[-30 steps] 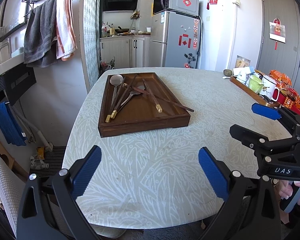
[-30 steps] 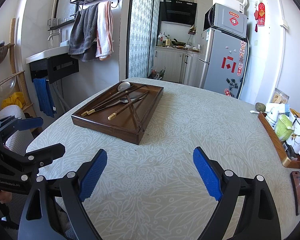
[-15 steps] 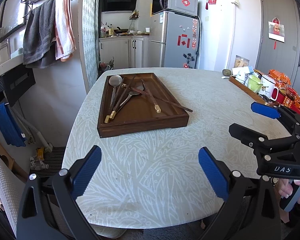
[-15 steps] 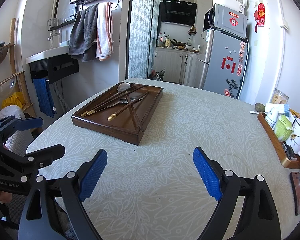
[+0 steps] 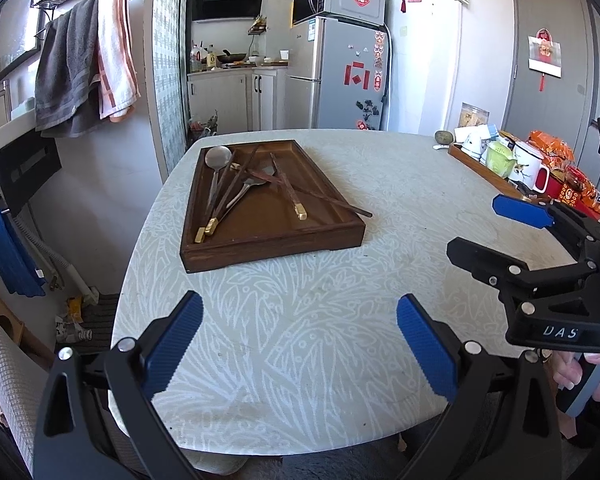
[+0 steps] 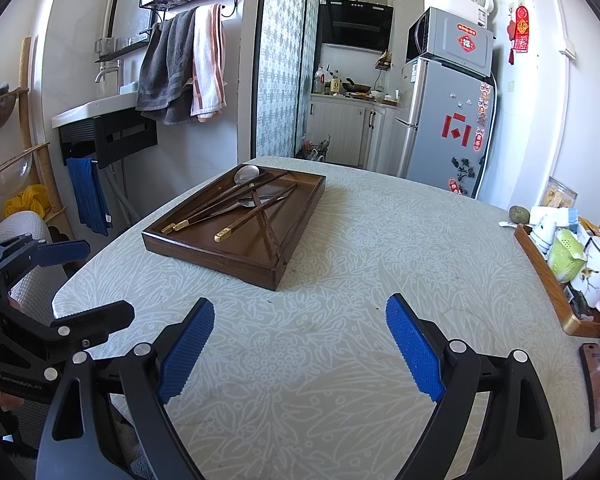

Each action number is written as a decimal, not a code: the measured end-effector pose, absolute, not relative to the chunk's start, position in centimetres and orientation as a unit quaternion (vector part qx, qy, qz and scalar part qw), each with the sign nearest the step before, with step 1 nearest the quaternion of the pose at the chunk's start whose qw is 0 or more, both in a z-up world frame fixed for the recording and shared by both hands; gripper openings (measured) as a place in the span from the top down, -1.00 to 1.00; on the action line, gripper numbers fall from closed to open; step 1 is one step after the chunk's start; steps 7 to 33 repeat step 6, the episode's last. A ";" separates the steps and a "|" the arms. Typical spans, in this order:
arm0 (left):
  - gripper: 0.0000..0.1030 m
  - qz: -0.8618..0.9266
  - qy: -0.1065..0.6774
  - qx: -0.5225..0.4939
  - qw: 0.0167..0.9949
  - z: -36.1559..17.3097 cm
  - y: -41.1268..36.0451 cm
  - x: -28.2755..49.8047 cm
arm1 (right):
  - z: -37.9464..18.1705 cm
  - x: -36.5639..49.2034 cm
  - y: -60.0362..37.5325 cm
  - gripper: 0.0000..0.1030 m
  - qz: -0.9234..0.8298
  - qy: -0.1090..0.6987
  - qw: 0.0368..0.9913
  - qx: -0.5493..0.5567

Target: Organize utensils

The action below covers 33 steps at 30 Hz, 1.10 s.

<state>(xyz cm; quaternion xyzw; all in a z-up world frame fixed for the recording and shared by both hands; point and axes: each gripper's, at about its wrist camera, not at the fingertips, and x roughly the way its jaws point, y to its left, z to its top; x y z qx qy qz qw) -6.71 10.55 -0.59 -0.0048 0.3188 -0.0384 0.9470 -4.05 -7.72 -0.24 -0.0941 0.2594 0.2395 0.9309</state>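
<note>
A dark wooden tray (image 5: 272, 240) (image 6: 216, 258) lies on the round patterned table. In it a metal spoon (image 5: 217, 157) (image 6: 247, 174), a fork (image 5: 249, 188) and several gold-tipped wooden chopsticks (image 5: 290, 192) (image 6: 256, 212) lie crossed in a loose heap. One chopstick (image 5: 340, 204) sticks out over the tray's right rim. My left gripper (image 5: 298, 338) is open over the near table edge, well short of the tray, with nothing between its blue pads. My right gripper (image 6: 300, 340) is open too and holds nothing. Each gripper shows at the side of the other's view.
A second wooden tray (image 6: 548, 280) at the table's right edge holds mugs and a green teapot (image 6: 565, 254), with snack packets (image 5: 552, 152) behind. A phone (image 6: 598, 380) lies near the right rim. A chair (image 6: 32, 264) stands at the left of the table.
</note>
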 end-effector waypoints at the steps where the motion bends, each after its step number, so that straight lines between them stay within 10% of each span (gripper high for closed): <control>1: -0.93 -0.038 0.319 -0.008 0.947 -0.6 10.6 -6.7 | -0.3 -4.0 -7.7 -0.74 0.239 0.260 0.931 -0.094; 33: -0.93 -0.034 0.319 -0.010 0.947 -0.6 10.7 -6.7 | 0.1 -4.2 -7.8 -0.75 0.239 0.259 0.931 -0.093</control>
